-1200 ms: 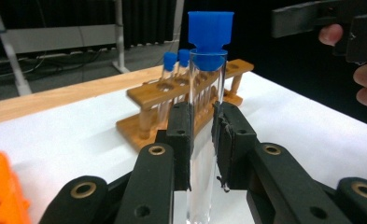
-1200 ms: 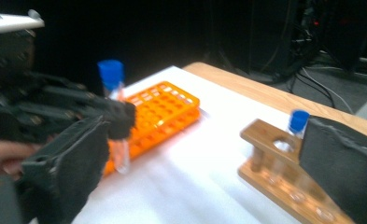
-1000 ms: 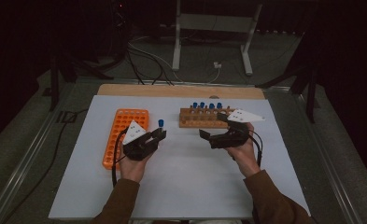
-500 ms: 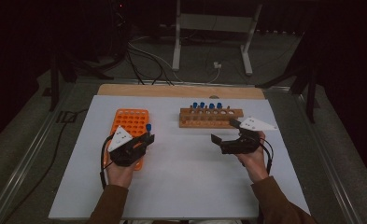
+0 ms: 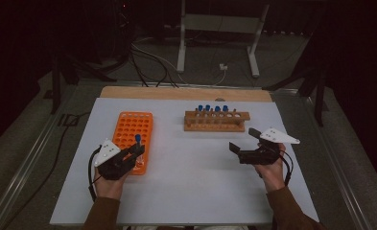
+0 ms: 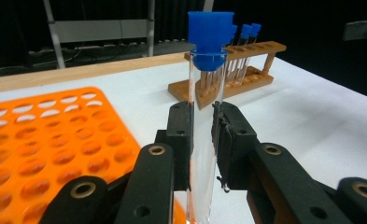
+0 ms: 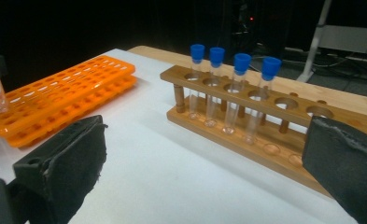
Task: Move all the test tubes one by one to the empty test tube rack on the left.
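A: Start with the big things. Taking the orange rack as landmark, what lies where?

B: The white table carries it all. The wooden rack stands well apart from the orange rack, on its far right, with four blue-capped tubes upright in it and some holes free. The test tube in hand is upright over the orange rack's near right corner, its foot low among the holes.

A: And the claws?

B: The left gripper is clamped on that tube, pads squeezing the clear wall below the blue cap. The right gripper hangs far right of the orange rack, jaws spread wide, nothing between them.

A: How will the tube handle?

B: Light, stiff, smooth and probably slippery, perhaps breakable if pinched hard. I'd hold it on the upper wall just under the cap, as now, so it hangs straight for a hole.

A: Any writing?

B: No labels or brands I can read.
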`<state>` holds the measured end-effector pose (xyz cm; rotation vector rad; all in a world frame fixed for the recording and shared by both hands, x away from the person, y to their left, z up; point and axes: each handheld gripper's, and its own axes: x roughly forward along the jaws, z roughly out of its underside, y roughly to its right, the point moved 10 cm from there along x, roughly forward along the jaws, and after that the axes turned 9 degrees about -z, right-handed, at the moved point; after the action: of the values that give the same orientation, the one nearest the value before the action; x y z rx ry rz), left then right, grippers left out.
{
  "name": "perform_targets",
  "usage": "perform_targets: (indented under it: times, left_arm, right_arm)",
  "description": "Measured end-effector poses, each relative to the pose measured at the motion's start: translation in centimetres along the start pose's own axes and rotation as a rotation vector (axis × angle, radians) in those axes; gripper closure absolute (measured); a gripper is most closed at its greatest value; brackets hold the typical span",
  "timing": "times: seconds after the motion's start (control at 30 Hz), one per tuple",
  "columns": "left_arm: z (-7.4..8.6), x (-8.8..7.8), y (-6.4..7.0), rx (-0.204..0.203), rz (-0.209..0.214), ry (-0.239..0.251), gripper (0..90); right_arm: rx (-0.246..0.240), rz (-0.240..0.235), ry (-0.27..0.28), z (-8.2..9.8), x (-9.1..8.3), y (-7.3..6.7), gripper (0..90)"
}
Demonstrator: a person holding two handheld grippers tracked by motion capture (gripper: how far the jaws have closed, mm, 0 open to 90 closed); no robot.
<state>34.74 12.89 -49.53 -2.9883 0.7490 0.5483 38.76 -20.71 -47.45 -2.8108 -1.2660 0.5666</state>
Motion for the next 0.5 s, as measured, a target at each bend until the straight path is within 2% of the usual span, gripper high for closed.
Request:
perform_targets:
  times: [0.23,0.5]
  left_arm:
    - [1.7,-0.1,-0.1,0.015,0.001,-0.038,77.5]
    - [2.2,-1.4,-0.4,0.021,-0.005,-0.026,77.2]
  right_arm:
    - [0.015,0.008,0.009,0.4,-0.6,0.2,0.0]
    - [0.016,0.006,0.017,0.7,-1.0,0.2,0.0]
